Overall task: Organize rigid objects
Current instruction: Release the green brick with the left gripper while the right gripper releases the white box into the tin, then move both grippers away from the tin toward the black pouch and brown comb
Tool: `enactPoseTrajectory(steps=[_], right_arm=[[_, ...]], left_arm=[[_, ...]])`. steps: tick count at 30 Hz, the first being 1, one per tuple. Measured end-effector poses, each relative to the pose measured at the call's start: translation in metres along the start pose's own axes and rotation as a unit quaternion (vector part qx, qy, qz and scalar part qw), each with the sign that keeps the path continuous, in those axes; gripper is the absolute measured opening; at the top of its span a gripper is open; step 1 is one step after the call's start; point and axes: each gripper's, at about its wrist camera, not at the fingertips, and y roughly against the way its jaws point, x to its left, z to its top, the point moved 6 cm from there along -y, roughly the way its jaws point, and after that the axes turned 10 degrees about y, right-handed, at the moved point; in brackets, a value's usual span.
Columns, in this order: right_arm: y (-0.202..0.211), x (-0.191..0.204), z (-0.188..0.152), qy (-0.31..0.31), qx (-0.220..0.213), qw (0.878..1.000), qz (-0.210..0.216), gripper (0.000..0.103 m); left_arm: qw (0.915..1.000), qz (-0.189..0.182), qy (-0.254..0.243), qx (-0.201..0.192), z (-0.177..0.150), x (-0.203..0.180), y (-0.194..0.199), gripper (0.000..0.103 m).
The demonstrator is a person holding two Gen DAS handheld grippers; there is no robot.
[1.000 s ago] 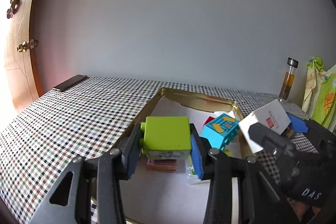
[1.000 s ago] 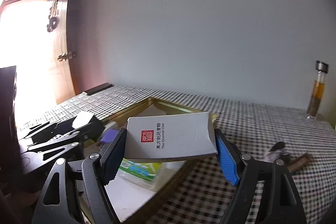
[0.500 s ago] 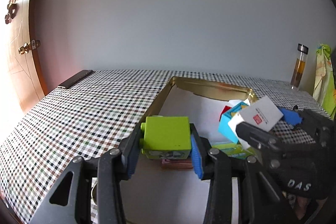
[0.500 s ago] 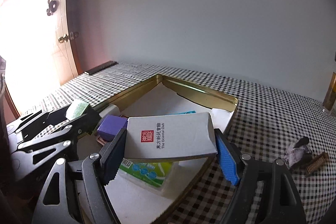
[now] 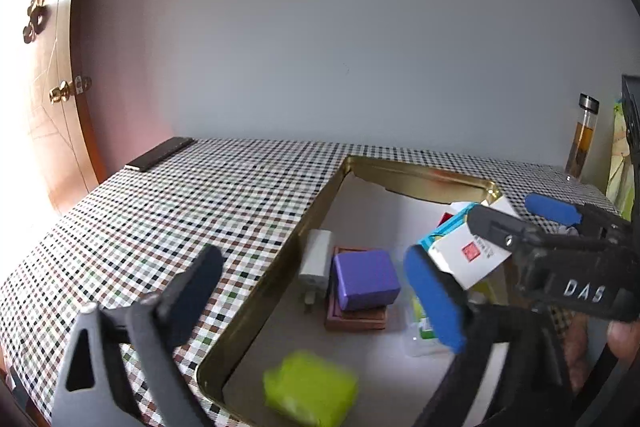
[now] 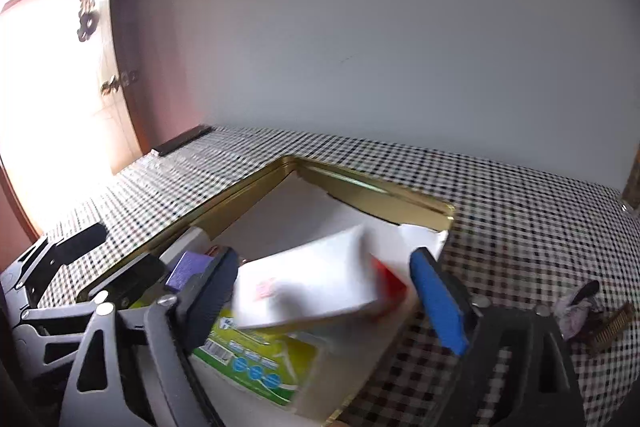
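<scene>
Both of my grippers are now letting go of what they were carrying half a second ago; the left gripper (image 5: 320, 291) is standing with its jaws spread wide and nothing between them, and one lime-green block (image 5: 310, 389) is lying blurred in the near corner of the gold tray (image 5: 256, 291); the right gripper (image 6: 332, 291) is also holding its jaws apart, and one white box (image 6: 308, 287) with a red seal is sitting tilted between them, touching neither blue pad as far as I can tell, resting over one green-labelled packet (image 6: 256, 355) and beside one red piece (image 6: 390, 281).

I am counting inside the tray one purple block (image 5: 366, 279) sitting on one brown flat box (image 5: 356, 319), one white charger (image 5: 316, 259) just beside them against the left wall, and one cyan block (image 5: 442, 233) partly hidden behind the white box.

On the checked worktop (image 5: 180, 211) I am seeing one dark phone (image 5: 160, 154) near the far left edge and one amber bottle (image 5: 582, 143) at the far right; one small brush and a crumpled scrap are lying right of the tray in the right wrist view.
</scene>
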Motion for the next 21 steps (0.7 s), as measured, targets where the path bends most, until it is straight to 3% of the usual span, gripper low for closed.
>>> enactPoseTrajectory(steps=[11,21], right_arm=[[0.029,-0.014,-0.012,-0.013,-0.028,0.999,-0.018,0.093],[0.030,-0.026,-0.026,-0.002,-0.008,0.998,-0.056,0.094]], left_arm=[[0.9996,0.015,-0.023,0.001,-0.004,-0.009,0.001,0.102],[0.9997,0.019,-0.016,0.002,-0.005,-0.004,-0.002,0.102]])
